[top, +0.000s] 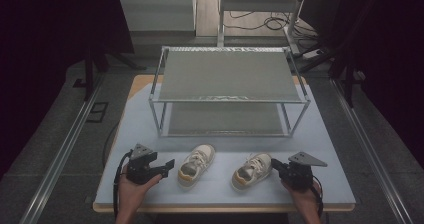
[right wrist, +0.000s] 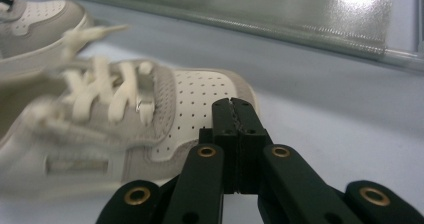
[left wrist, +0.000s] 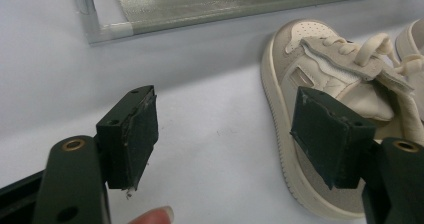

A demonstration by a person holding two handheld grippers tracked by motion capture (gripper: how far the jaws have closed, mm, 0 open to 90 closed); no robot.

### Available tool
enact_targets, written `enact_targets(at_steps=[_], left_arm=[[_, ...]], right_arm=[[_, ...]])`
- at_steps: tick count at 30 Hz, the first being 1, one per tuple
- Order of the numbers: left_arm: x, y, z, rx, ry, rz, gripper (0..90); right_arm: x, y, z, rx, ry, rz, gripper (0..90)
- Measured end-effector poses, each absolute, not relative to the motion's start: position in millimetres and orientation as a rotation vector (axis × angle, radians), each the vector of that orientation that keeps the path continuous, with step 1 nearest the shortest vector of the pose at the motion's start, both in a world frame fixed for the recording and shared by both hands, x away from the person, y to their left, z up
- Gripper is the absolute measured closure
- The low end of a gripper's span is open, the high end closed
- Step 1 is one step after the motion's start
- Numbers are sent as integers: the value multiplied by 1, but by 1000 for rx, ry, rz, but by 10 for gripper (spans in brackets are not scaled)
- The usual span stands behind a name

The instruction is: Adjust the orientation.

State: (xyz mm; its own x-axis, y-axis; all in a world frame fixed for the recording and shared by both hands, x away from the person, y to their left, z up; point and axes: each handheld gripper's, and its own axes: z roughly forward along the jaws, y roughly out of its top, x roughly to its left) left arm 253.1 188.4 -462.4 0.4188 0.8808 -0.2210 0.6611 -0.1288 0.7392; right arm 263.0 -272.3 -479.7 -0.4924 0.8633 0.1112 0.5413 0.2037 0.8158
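Note:
Two small cream and grey sneakers lie on the pale blue table top, toes toward the rack: a left shoe (top: 196, 165) (left wrist: 320, 114) and a right shoe (top: 251, 171) (right wrist: 130, 124). My left gripper (top: 169, 165) (left wrist: 225, 139) is held just left of the left shoe with its jaws wide apart and nothing between them; in the left gripper view one pad (left wrist: 327, 136) stands in front of that shoe's side. My right gripper (top: 275, 164) (right wrist: 234, 109) is shut and empty, its tips close beside the right shoe's toe end.
A two-tier metal shoe rack (top: 227, 91) with grey mesh shelves stands behind the shoes at mid-table. The table's front edge (top: 225, 204) runs right under both hands. Dark floor rails flank the table; cables lie on the floor at the back.

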Motion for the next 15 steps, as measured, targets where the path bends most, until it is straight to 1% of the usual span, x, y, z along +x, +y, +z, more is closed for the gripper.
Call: enact_targets(at_steps=[9,13,14,15], left_arm=[[253,189,-461,1865,1308,343,267],[252,190,-461,1860,1312,346,267],[253,191,-461,1858,1317,348,268],[253,191,-461,1858,1317,348,268]], right_arm=[[270,-268,-482,1293,2088,1195,897],[265,-270,-478,1282,2076,1206,895],[258,-270,-471,1261,2072,1227,895],[258,-270,-471,1261,2072,1227,895]])
